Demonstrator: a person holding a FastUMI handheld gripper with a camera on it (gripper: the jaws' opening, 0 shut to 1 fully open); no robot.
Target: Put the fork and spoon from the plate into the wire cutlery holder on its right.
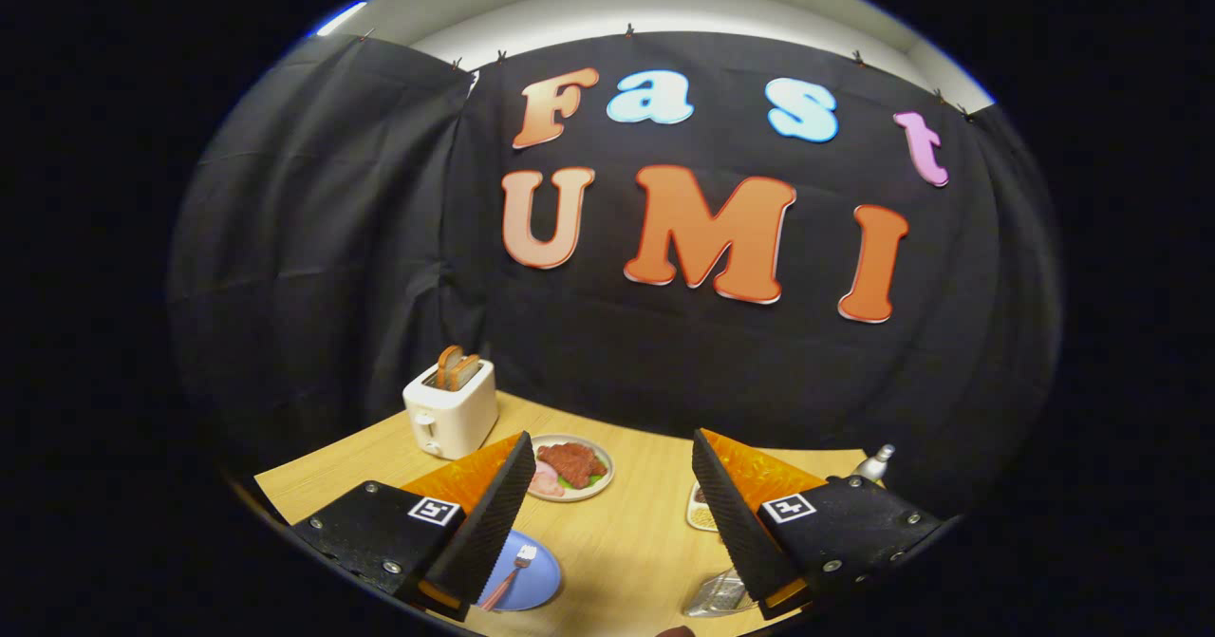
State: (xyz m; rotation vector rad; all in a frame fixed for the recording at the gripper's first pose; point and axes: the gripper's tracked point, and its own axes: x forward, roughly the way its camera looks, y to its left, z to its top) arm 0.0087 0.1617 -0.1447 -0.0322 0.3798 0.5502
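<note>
The gripper (pixel 607 514) hangs above a pale wood-grain table (pixel 626 542), its two ribbed fingers spread wide with nothing between them but bare tabletop. That open strip of wood runs from the bottom centre of the frame up toward the black cloth wall, giving clear room ahead. The table's far edge meets the cloth; its left edge shows at the lower left of the frame. Low in the frame, just inside the left finger, a round blue plate (pixel 533 580) lies partly hidden by that finger. On it rests a fork (pixel 514 572) with a reddish handle; its long axis slants, the pale tines pointing up and to the right, the handle down and to the left. The spoon cannot be made out. By the right finger at the bottom, a shiny wire cutlery holder (pixel 719 596) peeks out. Beyond the fingers sit a glossy cream toaster (pixel 451 407) holding brown toast, and a small round dish (pixel 570 467) of red and pink food.
</note>
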